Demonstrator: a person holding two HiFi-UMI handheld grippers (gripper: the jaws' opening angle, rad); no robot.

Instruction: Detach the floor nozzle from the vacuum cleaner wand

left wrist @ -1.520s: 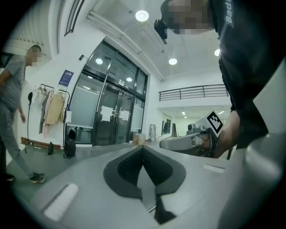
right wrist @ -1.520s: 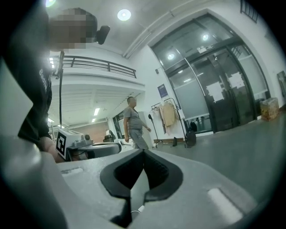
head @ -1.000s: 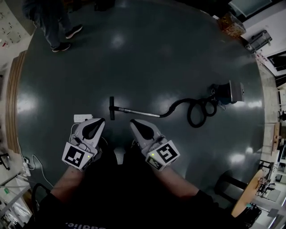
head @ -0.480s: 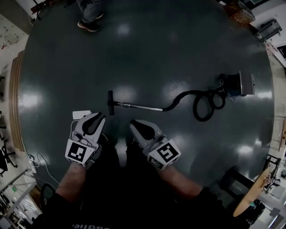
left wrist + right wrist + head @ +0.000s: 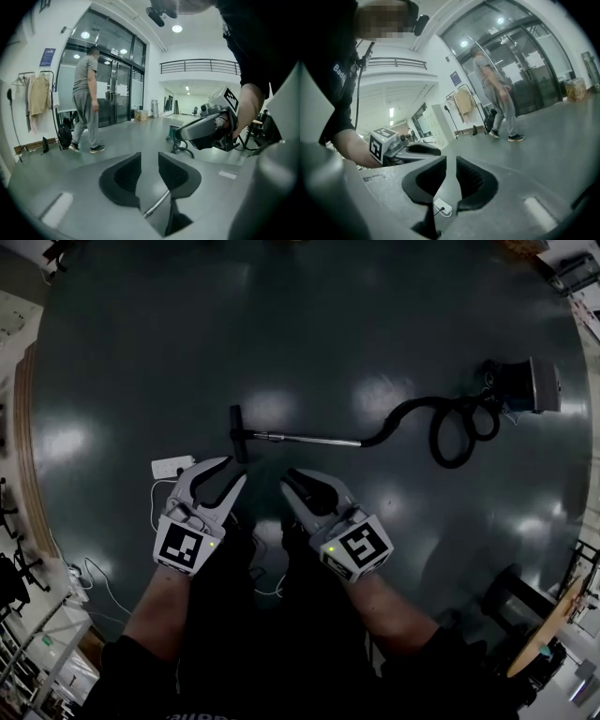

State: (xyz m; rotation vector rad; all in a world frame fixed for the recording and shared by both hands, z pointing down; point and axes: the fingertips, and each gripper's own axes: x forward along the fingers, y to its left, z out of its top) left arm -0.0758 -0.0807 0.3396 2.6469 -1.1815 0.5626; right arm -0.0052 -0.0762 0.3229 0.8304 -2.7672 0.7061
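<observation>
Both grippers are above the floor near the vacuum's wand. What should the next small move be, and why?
Probably reach both grippers forward and down to the joint: left gripper toward the floor nozzle, right gripper toward the wand. Both hover short of the vacuum, and their fingers are opening with nothing between them.

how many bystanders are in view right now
1: a person stands mid-stride by the glass doors, and shows in both gripper views. Others may be out of view.
</observation>
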